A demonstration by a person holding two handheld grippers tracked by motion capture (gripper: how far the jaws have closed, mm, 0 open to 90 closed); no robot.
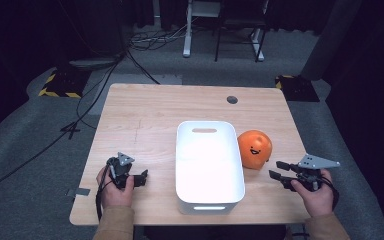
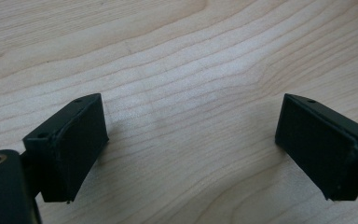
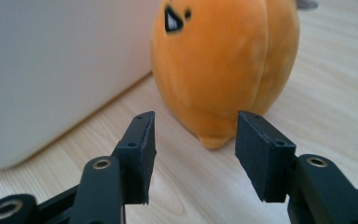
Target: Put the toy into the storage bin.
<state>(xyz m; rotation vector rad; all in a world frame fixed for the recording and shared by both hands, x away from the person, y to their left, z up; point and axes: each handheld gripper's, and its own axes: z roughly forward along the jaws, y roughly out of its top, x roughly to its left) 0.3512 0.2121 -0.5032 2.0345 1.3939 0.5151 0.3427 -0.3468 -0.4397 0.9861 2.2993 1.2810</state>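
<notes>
Your right gripper (image 1: pixel 276 169) was the one doing the work here, jaws parted and nothing between them, aimed at the orange plush toy (image 1: pixel 254 148) from just beside it. The toy sat upright on the table (image 1: pixel 145 115), right up against the right wall of the white bin (image 1: pixel 209 200), face side toward you. In the right gripper view the pads (image 3: pixel 142 154) looked narrower than the plush (image 3: pixel 226 65), so I reckon you needed to spread them wider before going in, otherwise you'd have just shoved it along the wood. Since the bin wall was so close on one side, coming in a bit higher and pinching front to back seemed the safer bet. It's soft, so a deep bite would've held better than a fingertip nip.

Your left gripper (image 1: pixel 141 179) was parked low over bare wood left of the bin, jaws wide apart and empty. Fine where it was.
</notes>
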